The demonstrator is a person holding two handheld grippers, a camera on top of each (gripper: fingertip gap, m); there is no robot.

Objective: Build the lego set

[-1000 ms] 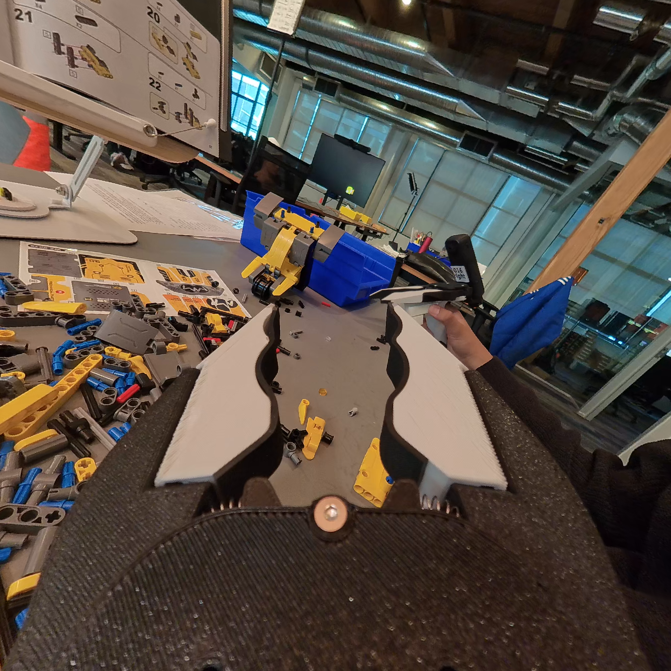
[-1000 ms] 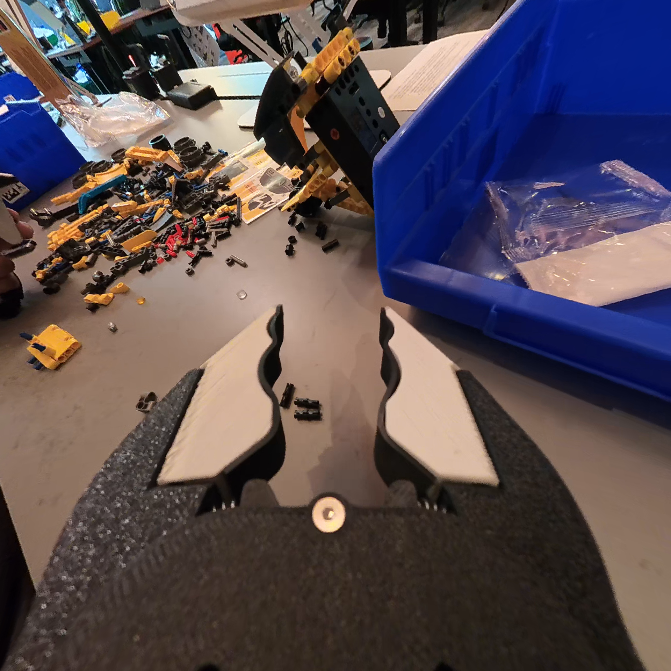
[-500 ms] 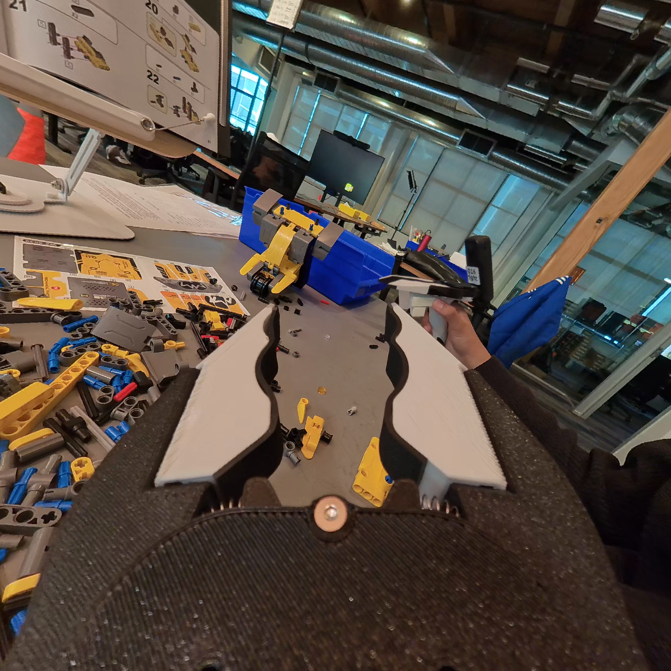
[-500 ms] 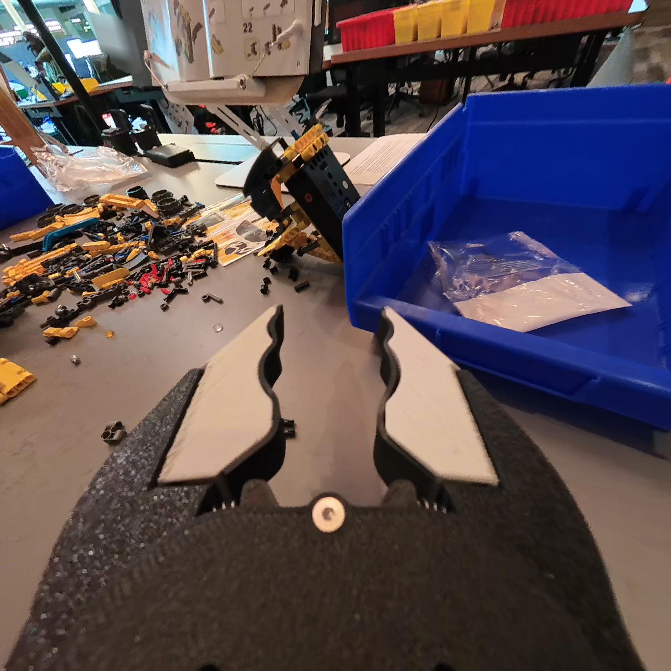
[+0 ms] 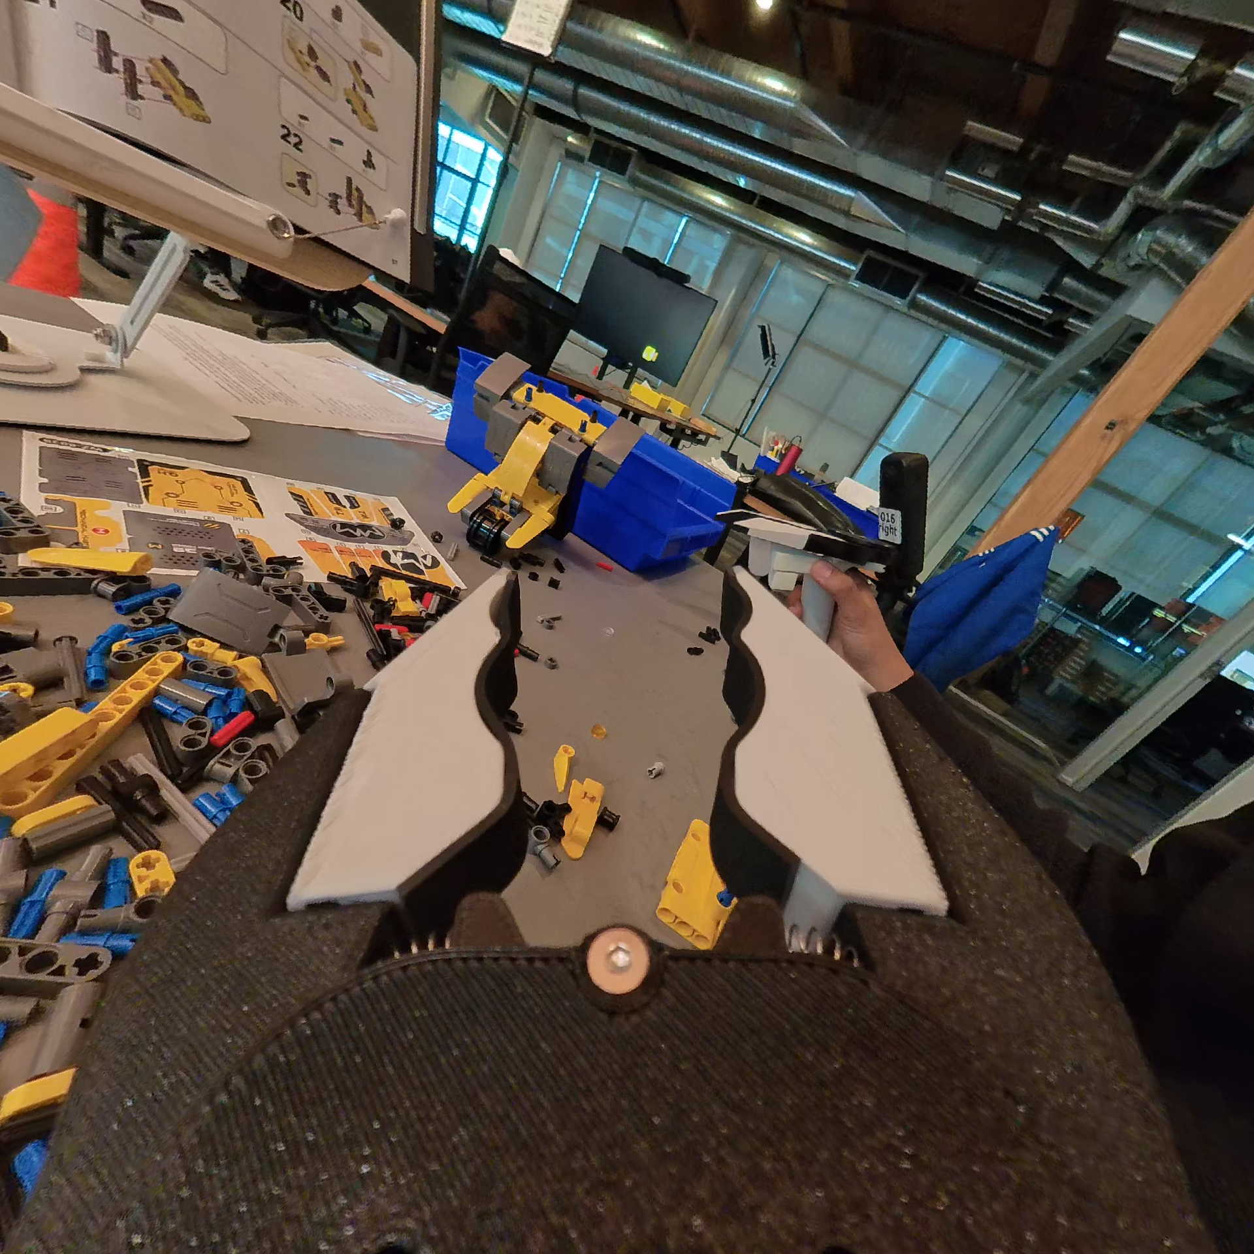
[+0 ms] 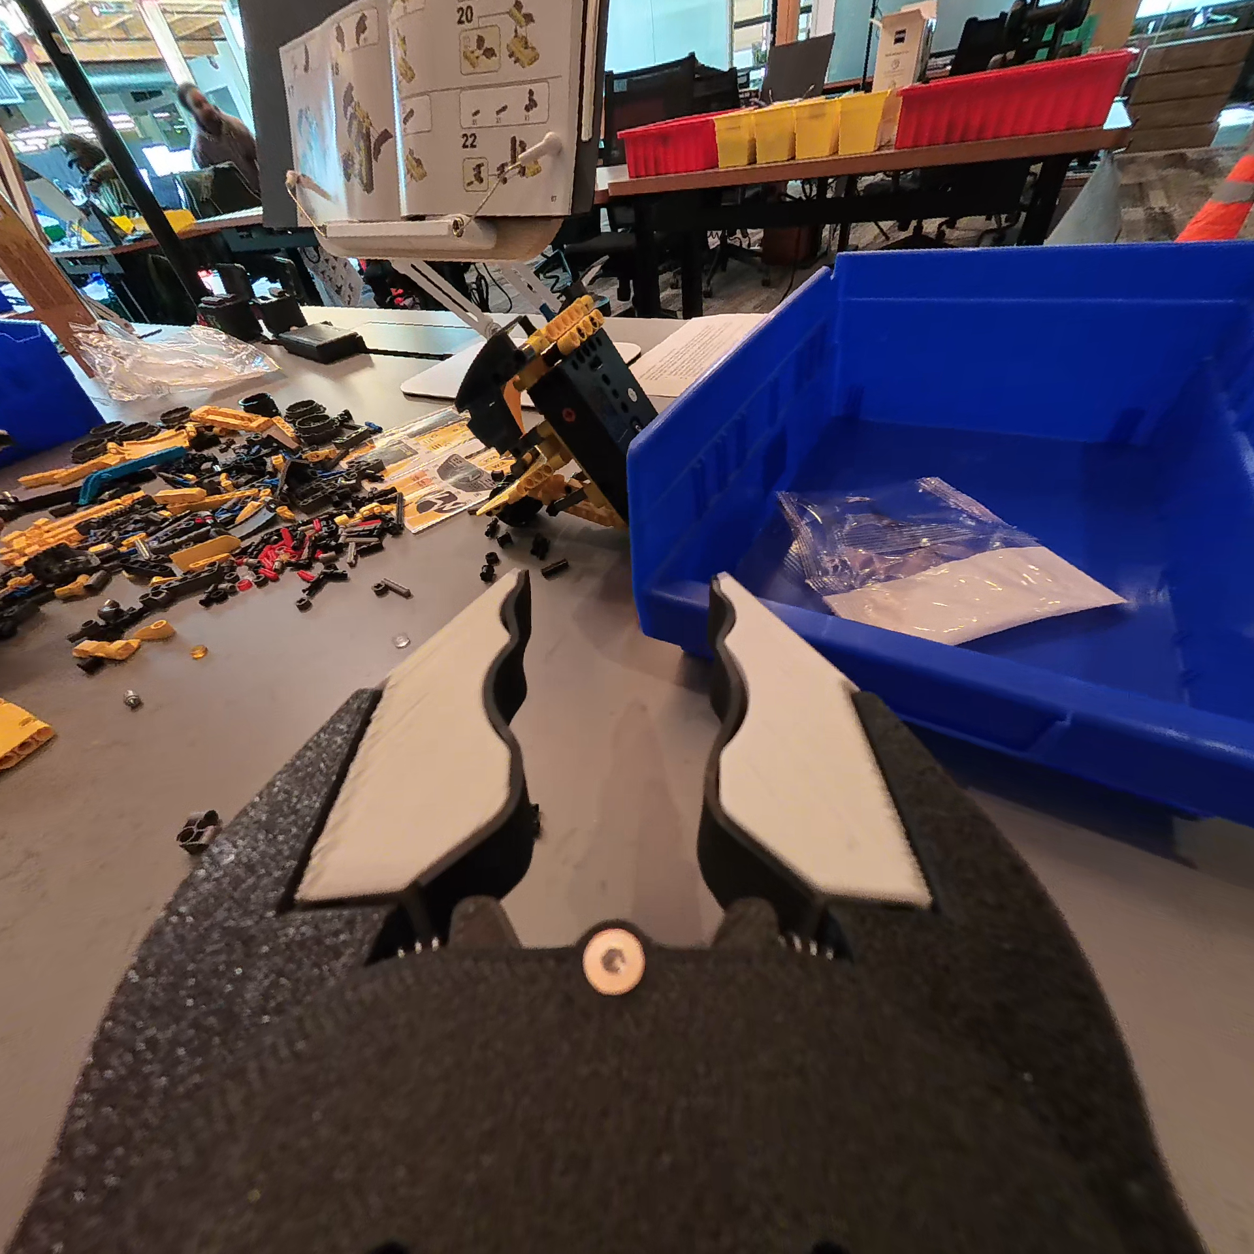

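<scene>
Many loose parts (image 5: 156, 685): scattered at the left of the counter (image 5: 624, 678), small, light and hard, likely to skid when nudged.
Sticker sheet (image 5: 203, 502): flat on the counter behind the pile.
Left claw (image 5: 617, 590): fingers apart, empty, hovering over a few yellow bits (image 5: 583, 807).
Model (image 6: 556, 421): half built, yellow, black and grey, tilted against the bin (image 6: 950, 685); probably stiff but liable to shed pieces, so best gripped across the solid dark body, not the thin yellow prongs.
Right claw (image 6: 617, 583): fingers apart, empty, aimed between model and bin.
Bags (image 6: 936, 563): clear, in the bin.
</scene>
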